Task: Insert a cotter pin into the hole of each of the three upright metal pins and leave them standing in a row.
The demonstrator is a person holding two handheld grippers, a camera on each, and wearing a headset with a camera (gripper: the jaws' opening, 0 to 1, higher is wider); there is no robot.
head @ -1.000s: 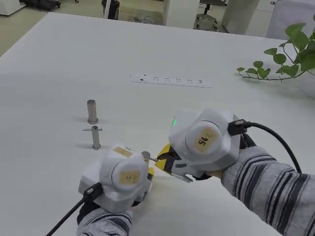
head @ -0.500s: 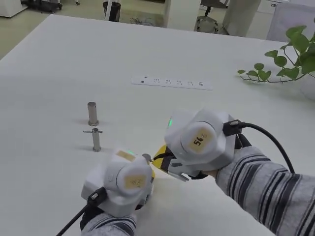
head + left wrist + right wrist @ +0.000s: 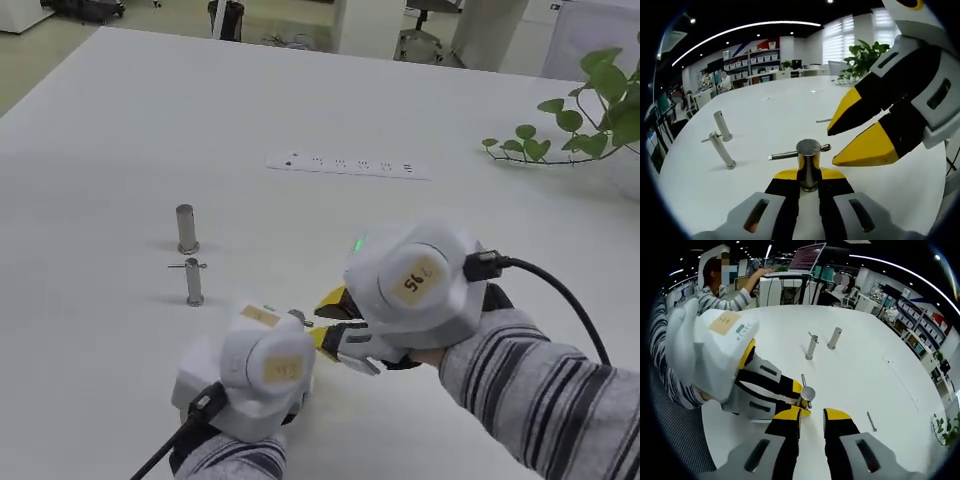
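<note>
A white table (image 3: 120, 120) carries everything, with a leafy plant (image 3: 590, 110) at its right edge and a white power strip (image 3: 348, 165) lying flat farther back. The left tool (image 3: 809, 176) is clamped on the near pin (image 3: 808, 159), a short, shiny steel cylinder held upright close to the person. The right tool (image 3: 812, 414) has its yellow-tipped jaws apart, gripping nothing, just beside that pin.

There are three metal pins: the near pin, the middle pin (image 3: 194, 283) and the far pin (image 3: 186, 228). The last two stand free on the table to the left, near each other.

The cotter pins also number three. A first cotter pin (image 3: 790, 154) runs crosswise through the near pin's top, clearest in the left gripper view. A second cotter pin (image 3: 187, 264) crosses the middle pin. A loose cotter pin (image 3: 870, 421) lies flat on the table, plain in the right gripper view.
</note>
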